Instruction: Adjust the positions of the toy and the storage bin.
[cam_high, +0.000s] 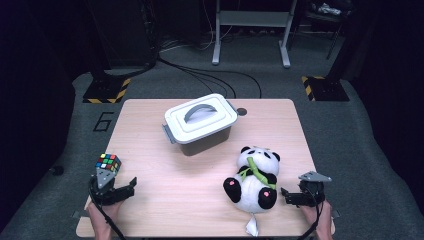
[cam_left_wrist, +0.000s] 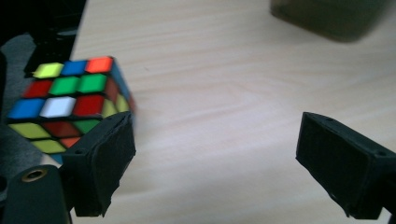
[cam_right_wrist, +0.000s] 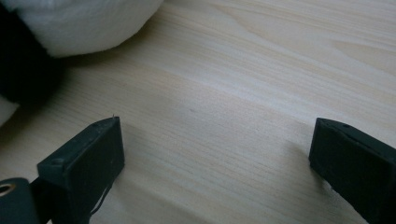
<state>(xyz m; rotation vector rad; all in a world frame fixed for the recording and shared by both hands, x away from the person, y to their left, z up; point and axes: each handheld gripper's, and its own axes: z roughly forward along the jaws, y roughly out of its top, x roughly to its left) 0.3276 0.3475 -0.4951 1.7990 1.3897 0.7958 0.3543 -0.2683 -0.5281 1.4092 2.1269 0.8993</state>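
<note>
**Squaring up on the cube**

Our left gripper (cam_left_wrist: 212, 163) stands wide and empty; the puzzle cube (cam_left_wrist: 70, 105) sits outside its left jaw (not between). We swing over until both jaws straddle it. Our right gripper (cam_right_wrist: 215, 161) gapes, empty, on the desk (cam_high: 200, 190).

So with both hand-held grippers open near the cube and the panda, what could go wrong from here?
1. The cube sits near the table's left edge, and the left hand-held gripper has one jaw right beside it; a sideways nudge could push it off.
2. The panda is wide and soft, so the open right hand-held gripper beside it may pinch only plush and slip.
3. The box has its lid on, so nothing can go in yet.
</note>
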